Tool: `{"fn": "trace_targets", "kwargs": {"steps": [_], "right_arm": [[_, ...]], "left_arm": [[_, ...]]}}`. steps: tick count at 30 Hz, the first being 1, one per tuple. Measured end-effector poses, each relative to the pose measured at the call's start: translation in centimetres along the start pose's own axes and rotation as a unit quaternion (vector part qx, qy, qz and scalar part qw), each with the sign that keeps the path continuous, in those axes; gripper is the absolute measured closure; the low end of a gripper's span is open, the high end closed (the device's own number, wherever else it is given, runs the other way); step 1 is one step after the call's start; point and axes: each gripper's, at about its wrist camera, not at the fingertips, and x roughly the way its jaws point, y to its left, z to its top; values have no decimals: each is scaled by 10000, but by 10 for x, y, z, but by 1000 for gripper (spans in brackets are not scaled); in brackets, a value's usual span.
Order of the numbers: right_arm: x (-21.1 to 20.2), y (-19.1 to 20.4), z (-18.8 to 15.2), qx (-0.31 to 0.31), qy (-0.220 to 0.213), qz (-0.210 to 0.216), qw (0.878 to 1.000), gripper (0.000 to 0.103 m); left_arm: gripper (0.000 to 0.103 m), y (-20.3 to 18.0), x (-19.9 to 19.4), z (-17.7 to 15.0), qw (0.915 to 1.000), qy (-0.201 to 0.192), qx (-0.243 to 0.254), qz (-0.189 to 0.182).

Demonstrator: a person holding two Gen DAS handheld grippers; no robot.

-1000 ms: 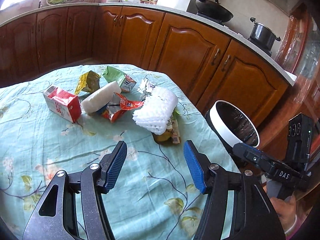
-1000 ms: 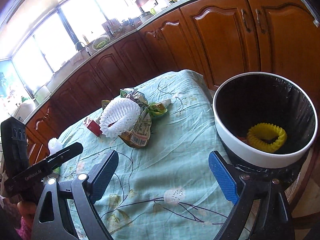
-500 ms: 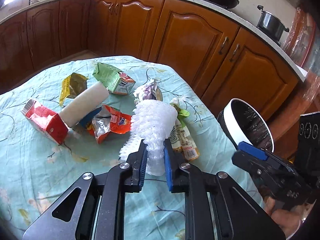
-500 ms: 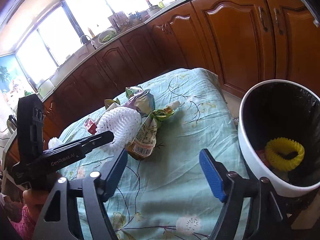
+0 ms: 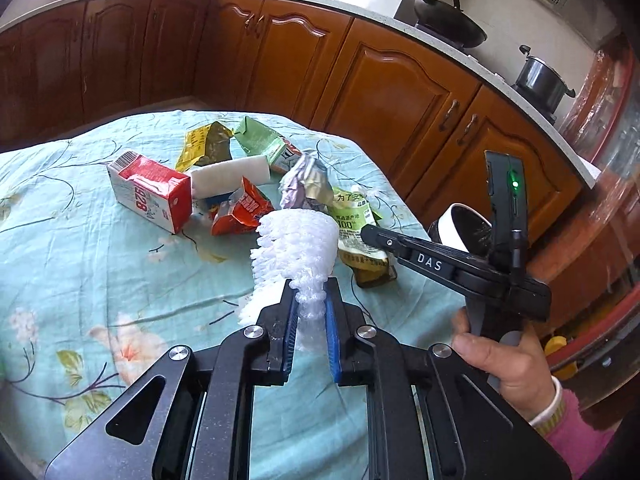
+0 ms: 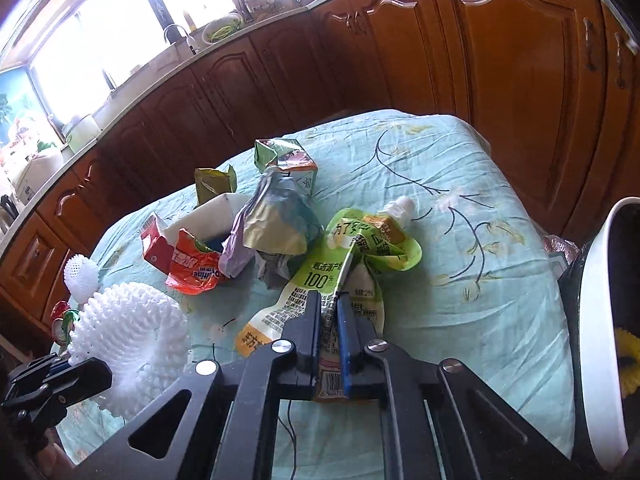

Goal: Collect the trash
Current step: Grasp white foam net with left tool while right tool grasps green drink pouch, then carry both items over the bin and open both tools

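While both hands are busy at once, the thing that matters here is where the bin sits compared to each set of tongs. The left gripper [image 5: 311, 300] is clamped on the white foam net [image 5: 298, 246], squeezing its lower end so the rest fans upward toward the middle of the left view. The right gripper [image 6: 330, 316] is pinched together on the green juice pouch [image 6: 340, 276], gripping the bottom edge near the barcode, and the pouch's long axis runs straight away from the tongs up to its white cap just above centre frame.

The white bin [image 6: 600, 320] fills the far right edge of the right view, just beside that gripper, and in the left view it only peeks out at middle right behind the other tool. So I'd say the right hand is clearly the nearer one to the bin, and the pouch probably goes in first with a short swing rightward. The foam net has further to travel, across the teal tablecloth [image 5: 80, 260].

Rest of the junk, the red carton [image 5: 154, 192], the orange wrapper [image 5: 244, 212] and the crumpled bits, sits in a heap upper centre, not yet picked up.
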Motion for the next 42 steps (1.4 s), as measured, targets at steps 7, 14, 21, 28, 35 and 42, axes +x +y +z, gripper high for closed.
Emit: {"fn": "trace_targets", "kwargs": {"steps": [7, 14, 21, 28, 35, 42], "right_arm": [[-63, -10, -20, -72, -378, -11, 9993, 100], [-118, -35, -37, 147, -708, -232, 9971, 100], [-161, -65, -45, 416, -1008, -533, 9926, 100], [-188, -102, -50, 689, -1205, -833, 9868, 100], [-200, -129, -50, 904, -1297, -991, 9824, 100], [-197, -152, -46, 1001, -1270, -1116, 9805, 100]], "left_arm": [[91, -20, 6, 4, 9997, 33, 110, -234], [91, -56, 12, 3, 9977, 82, 341, -572], [91, -97, 20, 4, 9942, 146, 652, -845], [91, -135, 34, 8, 9895, 247, 958, -1053], [91, -176, 50, 16, 9838, 318, 1264, -1229], [91, -213, 75, 28, 9787, 492, 1484, -1334]]}}
